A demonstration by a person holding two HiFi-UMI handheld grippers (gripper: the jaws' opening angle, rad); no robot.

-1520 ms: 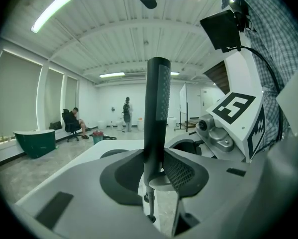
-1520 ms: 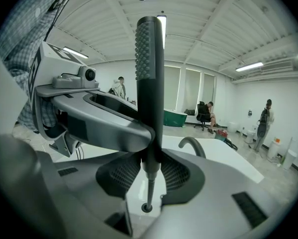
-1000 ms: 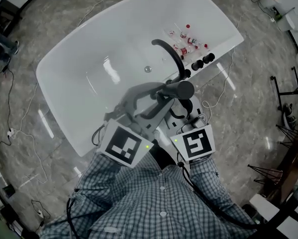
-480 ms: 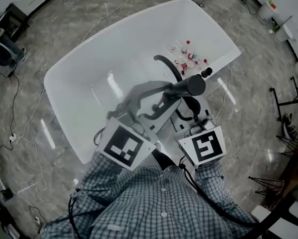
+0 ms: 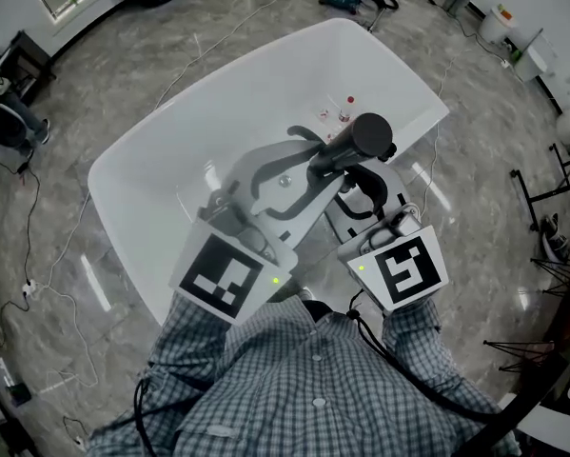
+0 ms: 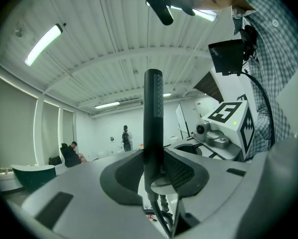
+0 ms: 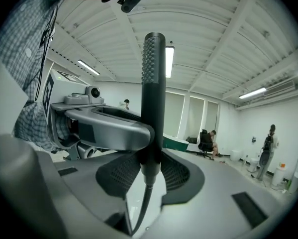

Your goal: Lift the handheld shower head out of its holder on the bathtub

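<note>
grey marble floor (image 5: 94, 84) surrounds a white bathtub (image 5: 161, 160). handheld shower head (image 5: 368, 137) is up over the tub's right edge, its dark handle upright and squeezed between the closed jaws of both left gripper (image 6: 153, 171) and right gripper (image 7: 151, 171), jaws crossing on it. hose (image 7: 141, 208) hangs below. compared with earlier frames, the head sits higher and nearer the camera, covering the faucet knobs.
</note>
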